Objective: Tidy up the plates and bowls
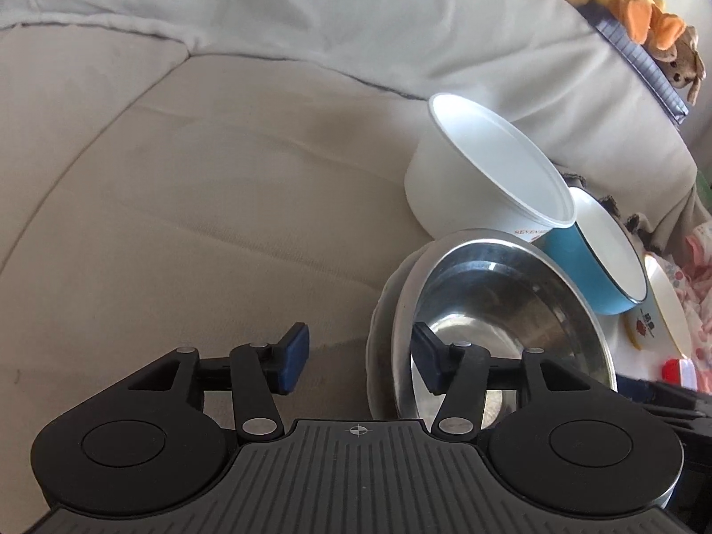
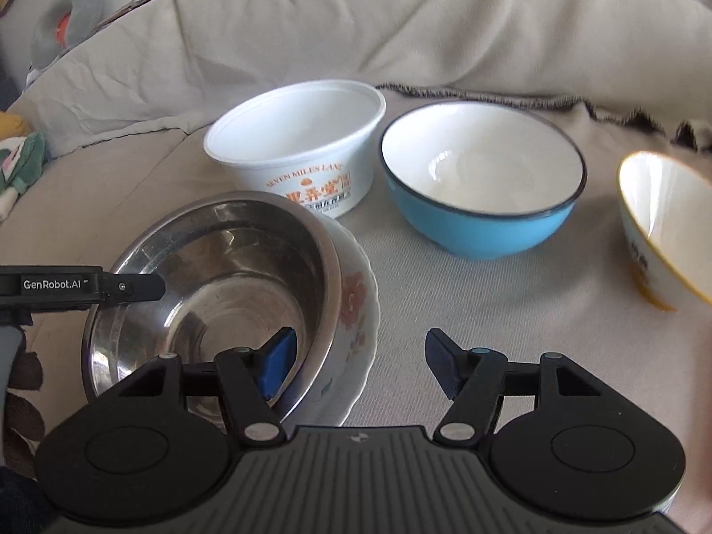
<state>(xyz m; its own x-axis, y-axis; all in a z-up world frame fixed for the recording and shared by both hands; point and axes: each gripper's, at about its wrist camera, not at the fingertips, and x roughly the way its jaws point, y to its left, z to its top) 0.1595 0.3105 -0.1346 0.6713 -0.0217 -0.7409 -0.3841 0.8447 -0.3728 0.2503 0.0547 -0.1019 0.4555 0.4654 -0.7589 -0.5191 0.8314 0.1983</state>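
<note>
Steel bowl (image 2: 213, 293) sits upright, nested in floral plate (image 2: 356, 307).

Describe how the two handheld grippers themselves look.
Both match: the left gripper and right gripper have a ribbed dark-grey body, two round black discs, black linkage bars with silver pivots, and blue-padded fingers. In the right wrist view the left gripper's side reads "GenRobot.AI" in white.
</note>
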